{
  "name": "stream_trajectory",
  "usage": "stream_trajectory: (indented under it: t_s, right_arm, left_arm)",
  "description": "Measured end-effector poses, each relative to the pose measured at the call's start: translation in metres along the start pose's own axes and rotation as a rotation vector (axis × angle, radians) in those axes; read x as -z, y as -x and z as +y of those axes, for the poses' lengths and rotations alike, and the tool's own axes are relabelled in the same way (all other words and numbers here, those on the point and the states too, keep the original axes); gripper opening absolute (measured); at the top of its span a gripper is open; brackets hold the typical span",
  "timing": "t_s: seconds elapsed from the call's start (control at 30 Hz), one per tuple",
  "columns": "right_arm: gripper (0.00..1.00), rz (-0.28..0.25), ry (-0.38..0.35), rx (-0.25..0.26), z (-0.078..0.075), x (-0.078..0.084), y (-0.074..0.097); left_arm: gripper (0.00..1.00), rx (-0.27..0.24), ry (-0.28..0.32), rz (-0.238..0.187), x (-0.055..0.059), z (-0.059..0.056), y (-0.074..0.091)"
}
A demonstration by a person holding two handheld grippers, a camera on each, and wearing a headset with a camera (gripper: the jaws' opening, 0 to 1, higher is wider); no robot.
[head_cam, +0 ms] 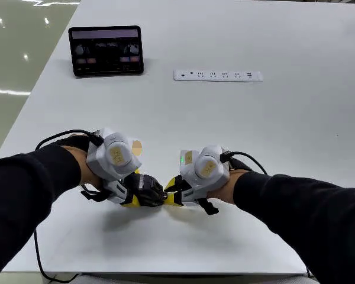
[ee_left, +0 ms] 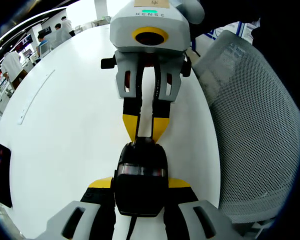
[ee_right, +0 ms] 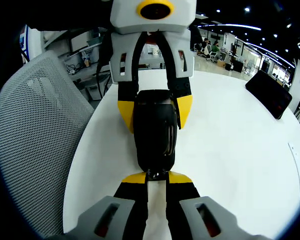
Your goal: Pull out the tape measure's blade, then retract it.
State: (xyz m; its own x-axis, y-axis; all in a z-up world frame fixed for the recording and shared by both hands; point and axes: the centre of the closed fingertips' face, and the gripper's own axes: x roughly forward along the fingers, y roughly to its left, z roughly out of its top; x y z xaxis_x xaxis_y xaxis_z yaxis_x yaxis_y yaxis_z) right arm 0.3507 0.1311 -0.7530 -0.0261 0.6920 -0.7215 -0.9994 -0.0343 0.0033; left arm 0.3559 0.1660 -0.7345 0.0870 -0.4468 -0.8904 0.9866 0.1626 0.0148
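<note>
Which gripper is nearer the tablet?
Left. The left gripper is on the tablet's side of the table, toward the near edge; the right gripper lies past the tape measure, farther to the right.

White workbench point(head_cam: 225, 35), glossy floor point(head_cam: 18, 53) (ceiling lights reflected), grey mesh chair point(ee_left: 255, 125).

Light is bright and even from overhead across the white table point(head_cam: 236, 130); I get soft shadows near me under the left gripper point(head_cam: 144, 193) and right gripper point(head_cam: 171, 196). Ceiling lamps glare on the glossy floor point(head_cam: 15, 41), far left. Head view is sharp; both gripper views bow at their edges, and the black tape measure point(ee_left: 140, 177) shows little detail.
</note>
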Motion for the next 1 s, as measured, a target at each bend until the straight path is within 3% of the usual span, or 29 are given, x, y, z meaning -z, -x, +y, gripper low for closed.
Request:
stream_trajectory:
  t_s: [0.4,0.6,0.73,0.8,1.0]
  right_arm:
    - [0.07,0.002,-0.006,0.004,0.000,0.009,0.008]
    - [0.11,0.031,0.020,0.028,0.002,0.007,0.004]
    - [0.15,0.020,0.027,0.028,0.004,0.002,-0.001]
    - [0.12,0.017,0.013,0.044,-0.003,-0.001,-0.004]
    - [0.09,0.017,-0.013,0.020,-0.003,0.002,-0.001]
  left_arm:
    - [0.33,-0.003,0.016,-0.003,-0.001,0.000,0.000]
    - [0.33,-0.003,0.018,-0.013,-0.001,-0.001,0.000]
    - [0.33,-0.008,0.023,-0.013,-0.001,-0.001,0.000]
    - [0.33,-0.011,0.020,-0.009,-0.001,-0.001,0.000]
    - [0.33,-0.012,0.027,-0.005,0.000,0.000,0.000]
